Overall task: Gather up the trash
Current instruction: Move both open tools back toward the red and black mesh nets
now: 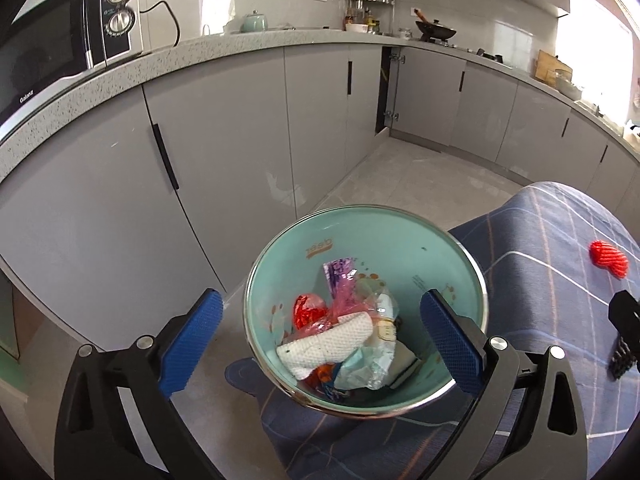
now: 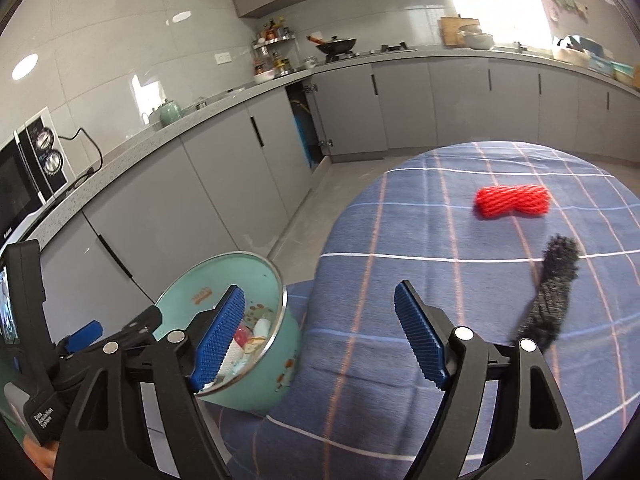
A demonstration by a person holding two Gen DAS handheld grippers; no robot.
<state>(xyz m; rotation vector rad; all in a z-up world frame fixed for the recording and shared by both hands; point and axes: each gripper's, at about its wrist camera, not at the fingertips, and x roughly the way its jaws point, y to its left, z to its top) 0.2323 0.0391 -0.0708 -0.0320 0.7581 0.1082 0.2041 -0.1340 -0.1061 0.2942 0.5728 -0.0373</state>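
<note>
Trash is what I am gathering, and most of it is already sitting inside the round teal metal bin (image 1: 366, 308): a white paper towel (image 1: 326, 346), a shiny red wrapper (image 1: 308, 312), a pink and purple plastic bag (image 1: 342, 280) and other scraps. I think the bin is standing low beside the tabletop so that things can drop straight into it.

I am holding the left gripper (image 1: 320, 346) right above the bin's open mouth. Its jaws are spread wide and are gripping nothing, so I judge that this side is done with its piece.

The right gripper (image 2: 320, 338) is hanging over the edge of the blue checked tablecloth (image 2: 440, 360), and its jaws are spread wide and empty too.

Two pieces are lying on the cloth, apart from the bin. A red foam net sleeve (image 2: 513, 201) is resting far out on the tabletop. A black fuzzy strip (image 2: 550, 292) is lying nearer, just to the right of my right gripper, and it looks blurry.

I am guessing the black strip is the easier next pick, because it is closer.
</note>
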